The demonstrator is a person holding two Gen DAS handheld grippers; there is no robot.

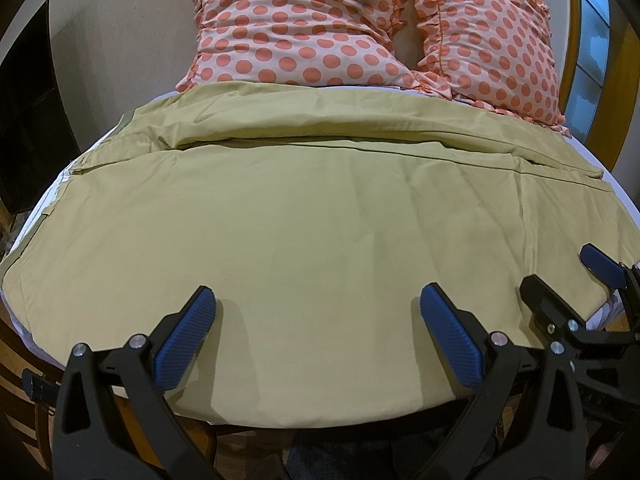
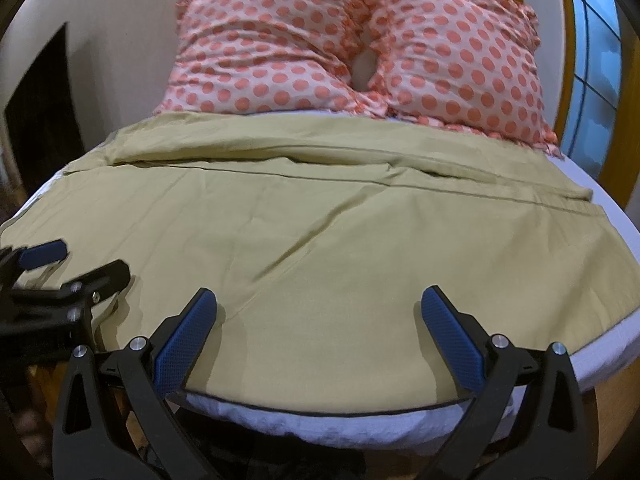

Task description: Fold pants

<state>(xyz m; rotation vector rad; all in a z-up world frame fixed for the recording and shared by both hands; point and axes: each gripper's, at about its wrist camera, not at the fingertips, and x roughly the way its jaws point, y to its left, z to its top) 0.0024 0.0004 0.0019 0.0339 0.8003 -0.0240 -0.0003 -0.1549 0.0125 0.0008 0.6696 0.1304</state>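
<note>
Olive-tan pants (image 1: pixel 304 216) lie spread flat across the bed, one leg nearest me and the other behind it along a long seam; they also fill the right wrist view (image 2: pixel 320 232). My left gripper (image 1: pixel 318 300) is open and empty, its blue pads (image 1: pixel 188 340) just above the near edge of the cloth. My right gripper (image 2: pixel 319 300) is open and empty over the near hem. Each gripper shows in the other's view: the right one at the far right (image 1: pixel 568 276), the left one at the far left (image 2: pixel 80 260).
Two pink pillows with orange dots (image 1: pixel 320 28) (image 2: pixel 360 48) lean against the wall behind the pants. The white mattress (image 2: pixel 320 420) edge shows below the hem. A dark panel (image 1: pixel 28 112) stands at left, a window (image 2: pixel 596 60) at right.
</note>
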